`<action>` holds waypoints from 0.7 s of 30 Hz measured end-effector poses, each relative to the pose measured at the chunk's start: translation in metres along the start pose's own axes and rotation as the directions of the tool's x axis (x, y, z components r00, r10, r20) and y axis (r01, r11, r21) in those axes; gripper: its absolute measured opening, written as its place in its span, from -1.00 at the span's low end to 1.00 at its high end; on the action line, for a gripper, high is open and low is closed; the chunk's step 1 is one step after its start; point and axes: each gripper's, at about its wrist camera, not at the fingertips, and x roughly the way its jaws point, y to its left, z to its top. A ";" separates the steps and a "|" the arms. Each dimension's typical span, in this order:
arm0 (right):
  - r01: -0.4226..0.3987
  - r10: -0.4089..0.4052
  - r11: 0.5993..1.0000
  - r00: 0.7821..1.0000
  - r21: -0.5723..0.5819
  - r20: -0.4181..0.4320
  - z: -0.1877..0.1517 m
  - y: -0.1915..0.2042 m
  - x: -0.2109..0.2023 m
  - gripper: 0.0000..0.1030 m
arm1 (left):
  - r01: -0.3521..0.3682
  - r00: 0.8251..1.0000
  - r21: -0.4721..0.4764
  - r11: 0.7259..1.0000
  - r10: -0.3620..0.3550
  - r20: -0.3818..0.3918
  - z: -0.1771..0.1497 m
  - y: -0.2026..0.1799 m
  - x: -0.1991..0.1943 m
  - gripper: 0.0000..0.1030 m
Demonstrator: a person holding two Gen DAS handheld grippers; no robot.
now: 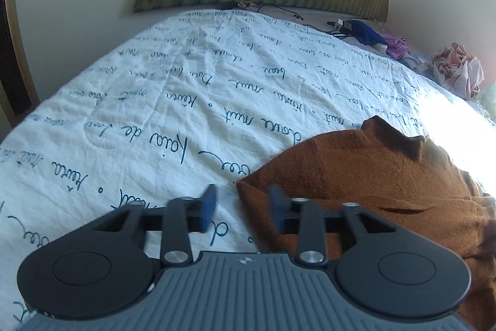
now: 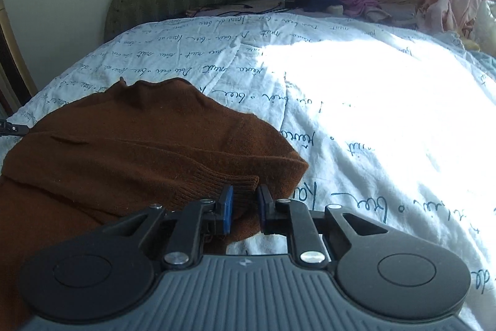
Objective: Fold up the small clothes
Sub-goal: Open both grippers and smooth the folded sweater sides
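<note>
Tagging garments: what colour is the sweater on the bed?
Rust brown knit sweater, plain, with a ribbed cuff. Right wrist view shows it best.

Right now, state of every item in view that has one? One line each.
left gripper: open, nothing between the pads, beside the sweater's edge.
right gripper: open a little, ribbed cuff between the pads, contact unclear.
brown sweater: lying on the bed, sleeve folded across the body.
quilt: spread flat, wrinkled, part in bright sun.
pink clothes: crumpled in a heap, unfolded.
purple garment: crumpled, unfolded.
</note>
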 end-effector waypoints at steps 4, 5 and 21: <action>-0.002 0.002 1.000 1.000 -0.019 0.017 -0.001 0.030 0.006 -0.06 | -0.082 0.992 0.104 0.991 0.072 0.102 -0.010 -0.051 -0.022 0.91; 0.014 -0.013 0.999 1.000 -0.030 0.021 -0.003 0.038 0.011 0.01 | -0.086 0.992 0.109 0.990 0.075 0.104 -0.013 -0.061 -0.022 0.91; 0.041 -0.041 0.999 0.999 0.023 -0.026 -0.015 0.051 0.042 0.01 | -0.088 0.996 0.132 0.987 0.090 -0.007 -0.054 -0.098 0.025 0.93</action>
